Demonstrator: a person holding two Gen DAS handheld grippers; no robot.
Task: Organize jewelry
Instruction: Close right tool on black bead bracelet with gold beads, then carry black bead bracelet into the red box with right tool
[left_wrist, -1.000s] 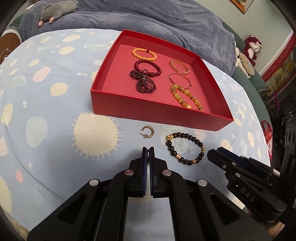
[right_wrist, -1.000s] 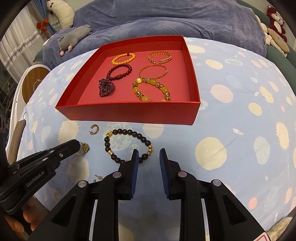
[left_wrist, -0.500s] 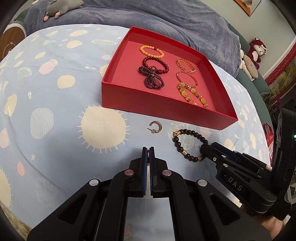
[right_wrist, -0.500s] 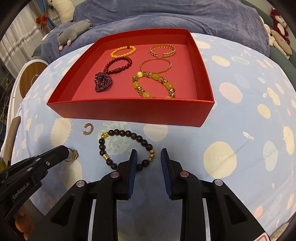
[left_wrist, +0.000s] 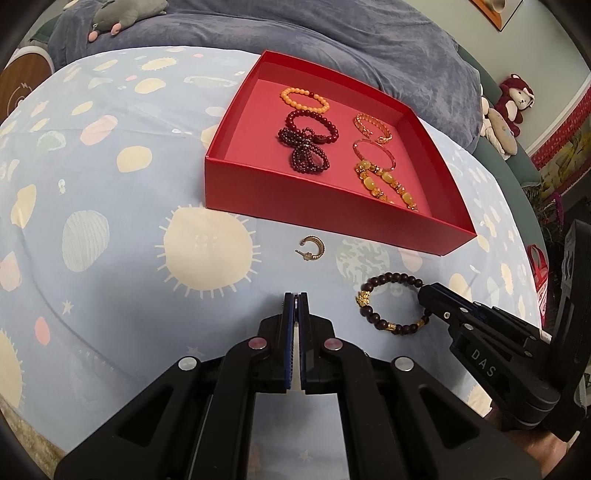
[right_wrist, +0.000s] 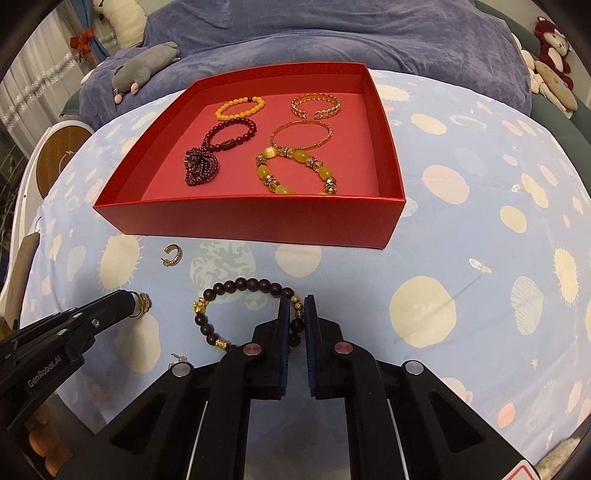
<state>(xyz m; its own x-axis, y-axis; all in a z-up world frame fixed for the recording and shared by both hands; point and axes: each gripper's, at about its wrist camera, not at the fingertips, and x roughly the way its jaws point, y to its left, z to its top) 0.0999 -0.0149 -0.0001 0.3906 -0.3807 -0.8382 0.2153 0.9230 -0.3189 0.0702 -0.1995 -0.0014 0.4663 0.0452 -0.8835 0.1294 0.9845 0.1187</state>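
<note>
Since a second ago the right hand-held gripper (right_wrist: 296, 317) has closed its jaws from apart onto the dark wooden bead bracelet with gold charms (right_wrist: 246, 284); the left has stayed put.

Left wrist view: left hand-held gripper (left_wrist: 296, 299) with blue pads pressed together, nothing visible between them, above the pale blue bedsheet printed with suns and planets (left_wrist: 110, 221). Small gold hoop earring (left_wrist: 314, 248) lies just beyond it, near the front wall of the shallow red cardboard box (left_wrist: 332, 206). Dark bracelet lies to the right, its far side under the right gripper's tip.

Right wrist view: jaws clamped on the bracelet's right arc, beads showing between the pads. Box beyond holds an orange bead bracelet (right_wrist: 240, 107), dark red bead strands (right_wrist: 218, 147), two gold bangles (right_wrist: 301, 134) and a yellow stone bracelet (right_wrist: 295, 173). Left gripper's tip sits at a gold ring (right_wrist: 142, 303).
</note>
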